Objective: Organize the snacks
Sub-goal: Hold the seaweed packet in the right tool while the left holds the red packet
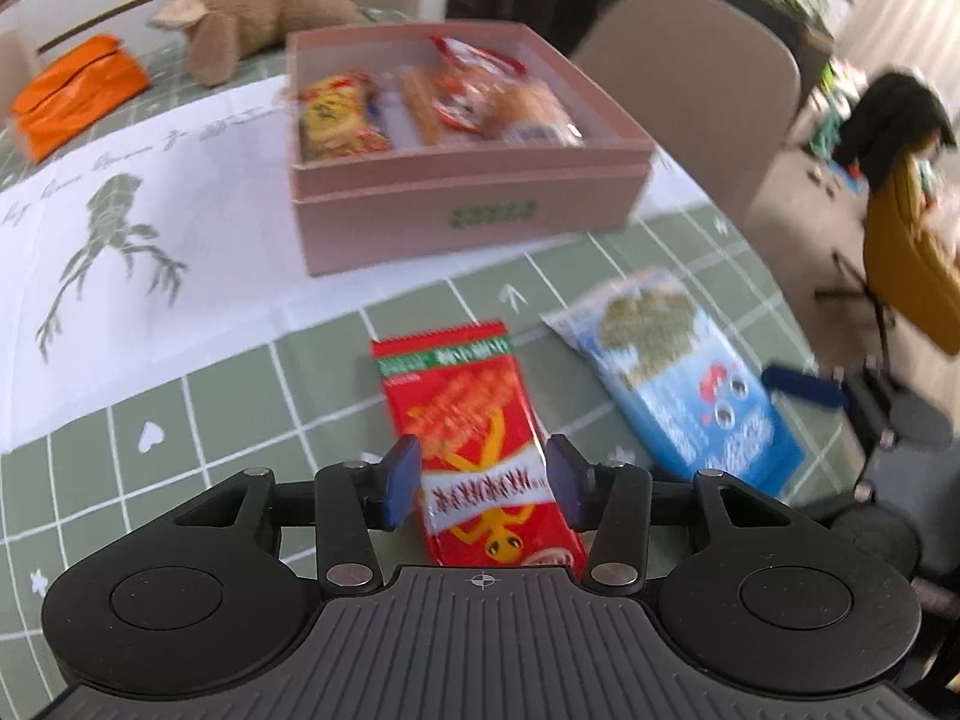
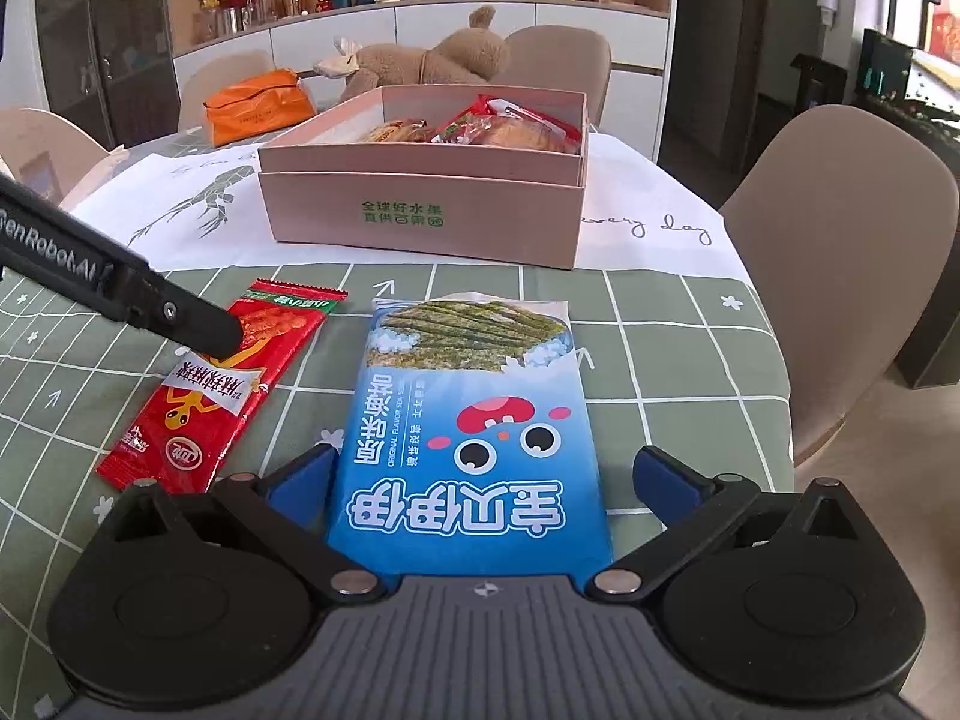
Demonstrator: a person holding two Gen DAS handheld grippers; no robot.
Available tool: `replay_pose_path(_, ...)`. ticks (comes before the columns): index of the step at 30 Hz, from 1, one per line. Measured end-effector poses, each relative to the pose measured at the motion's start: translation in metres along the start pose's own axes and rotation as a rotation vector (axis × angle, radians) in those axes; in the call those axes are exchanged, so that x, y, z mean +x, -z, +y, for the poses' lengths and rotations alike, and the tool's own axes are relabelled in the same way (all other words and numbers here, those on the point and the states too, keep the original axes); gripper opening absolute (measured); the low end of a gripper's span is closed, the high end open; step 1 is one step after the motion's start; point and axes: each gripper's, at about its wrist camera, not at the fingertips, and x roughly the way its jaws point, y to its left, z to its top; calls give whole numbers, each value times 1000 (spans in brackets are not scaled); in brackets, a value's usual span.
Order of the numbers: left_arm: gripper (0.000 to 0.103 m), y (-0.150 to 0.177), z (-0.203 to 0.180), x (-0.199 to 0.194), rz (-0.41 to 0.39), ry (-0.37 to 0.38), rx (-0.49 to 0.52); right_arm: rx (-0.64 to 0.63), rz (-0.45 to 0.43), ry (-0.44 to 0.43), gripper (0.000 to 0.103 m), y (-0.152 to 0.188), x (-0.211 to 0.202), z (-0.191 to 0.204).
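Right wrist – two packets on table: red packet (image 2: 222,387), blue packet (image 2: 474,438); both claws wide, straddling

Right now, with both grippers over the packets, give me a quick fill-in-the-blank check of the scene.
1. The left gripper straddles the ____ packet.
2. The right gripper straddles the ____ packet.
3. Both packets lie on the tablecloth, ____ the pink box.
4. Behind the box lies a plush toy, beside an ____ bag.

Missing words: red; blue; outside; orange
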Motion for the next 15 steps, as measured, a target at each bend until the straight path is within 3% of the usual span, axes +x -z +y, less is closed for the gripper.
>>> replay_pose_path(4,56,6,-7,4,6,-75,102,3,-2,2,103,0,0,0)
replay_pose_path(9,58,6,24,-1,4,-120,45,1,-2,1,103,0,0,0)
replay_pose_path(11,53,4,36,-7,-8,-101,-3,1,-2,1,103,0,0,0)
replay_pose_path(15,53,-2,45,-13,-23,-30,-77,1,-3,1,103,0,0,0)
